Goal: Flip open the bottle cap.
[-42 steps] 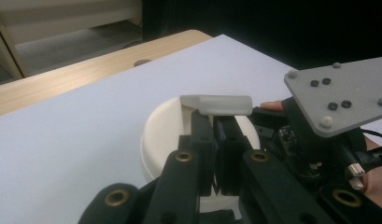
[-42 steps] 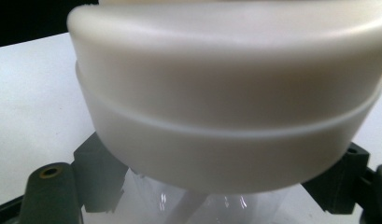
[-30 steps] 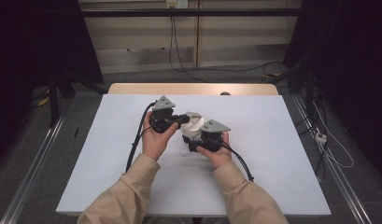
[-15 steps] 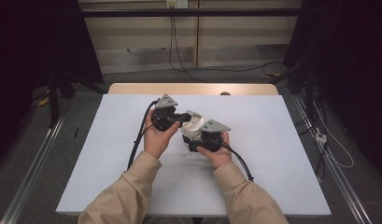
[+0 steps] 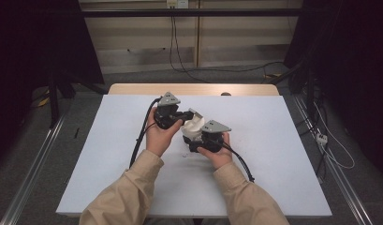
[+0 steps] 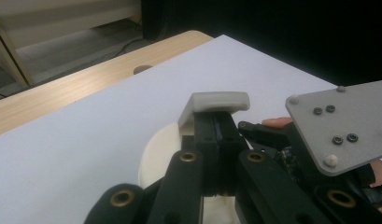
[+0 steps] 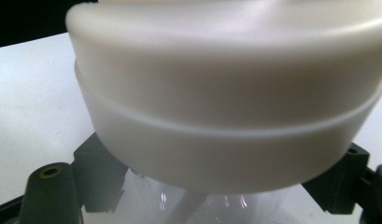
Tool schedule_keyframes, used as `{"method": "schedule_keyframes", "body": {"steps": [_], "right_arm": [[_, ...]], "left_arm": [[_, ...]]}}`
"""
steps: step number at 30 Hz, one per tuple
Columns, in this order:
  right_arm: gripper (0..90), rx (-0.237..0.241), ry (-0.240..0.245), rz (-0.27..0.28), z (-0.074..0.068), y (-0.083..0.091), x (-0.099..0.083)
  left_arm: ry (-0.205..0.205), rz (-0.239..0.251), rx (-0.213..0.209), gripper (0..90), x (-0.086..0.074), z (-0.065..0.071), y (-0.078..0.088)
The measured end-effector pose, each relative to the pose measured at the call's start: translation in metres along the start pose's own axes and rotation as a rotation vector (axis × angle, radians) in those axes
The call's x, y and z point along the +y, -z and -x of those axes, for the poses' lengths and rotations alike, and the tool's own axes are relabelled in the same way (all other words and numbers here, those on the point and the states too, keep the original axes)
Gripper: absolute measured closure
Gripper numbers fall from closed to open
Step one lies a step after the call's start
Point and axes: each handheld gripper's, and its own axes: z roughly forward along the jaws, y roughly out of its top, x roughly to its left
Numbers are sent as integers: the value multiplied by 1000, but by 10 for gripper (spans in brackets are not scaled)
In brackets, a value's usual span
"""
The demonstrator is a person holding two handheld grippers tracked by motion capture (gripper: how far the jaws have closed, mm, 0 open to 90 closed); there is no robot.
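Observation:
In the middle of the white table top (image 5: 273,140) a white round container (image 5: 195,127) is held between both grippers. My left gripper (image 5: 183,114) comes in from the left, and its jaws are shut on a pale grey flap (image 6: 220,101) at the container's top edge. The left gripper (image 6: 218,119) has its jaws pressed together under that flap. My right gripper (image 5: 193,136) holds the container from the near side. In the right gripper view a broad white cap (image 7: 226,93) sits above a clear body (image 7: 202,205), with the right gripper (image 7: 216,186) shut on that body.
A bare wooden strip (image 5: 133,89) with a small round mark (image 5: 225,93) runs along the table's far edge. Cables (image 5: 137,140) trail from both grippers across the sheet. Metal rails (image 5: 34,164) flank the table, and loose cords (image 5: 329,145) lie on the floor at the right.
The left gripper has shifted very slightly up and to the right. The right hand and the container have kept still.

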Motion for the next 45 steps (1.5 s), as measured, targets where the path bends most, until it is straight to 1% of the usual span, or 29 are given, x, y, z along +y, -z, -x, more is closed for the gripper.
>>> {"method": "schedule_keyframes", "body": {"steps": [4, 5, 13, 17, 22, 28, 32, 33, 34, 37, 39, 45], "right_arm": [[187, 0, -1, 0, 0, 0, 0], [187, 0, -1, 0, 0, 0, 0], [187, 0, -2, -1, 0, 0, 0], [187, 0, 0, -1, 0, 0, 0], [187, 0, -1, 0, 0, 0, 0], [187, 0, -1, 0, 0, 0, 0], [187, 0, -1, 0, 0, 0, 0], [187, 1, -1, 0, 0, 0, 0], [187, 0, -1, -1, 0, 0, 0], [187, 1, -1, 0, 1, 0, 0], [187, 1, -1, -1, 1, 0, 0], [187, 0, -1, -1, 1, 0, 0]], "left_arm": [[3, 2, -3, 900, 2, 0, -1], [-4, 0, 0, 900, 3, 0, -1], [-10, -3, -2, 900, 8, 1, -4], [-6, -5, 4, 900, 10, 1, -6], [-2, -1, -3, 900, 13, 1, -9], [-10, -3, -2, 900, 17, 1, -13], [-7, -3, -1, 900, 19, 0, -15], [-3, -1, -7, 900, 19, 0, -16], [-8, -5, -2, 900, 20, 0, -16], [-7, -3, -6, 900, 21, -1, -18], [-7, -6, 0, 900, 22, 0, -19], [-8, -9, -3, 900, 23, -1, -23]]}}
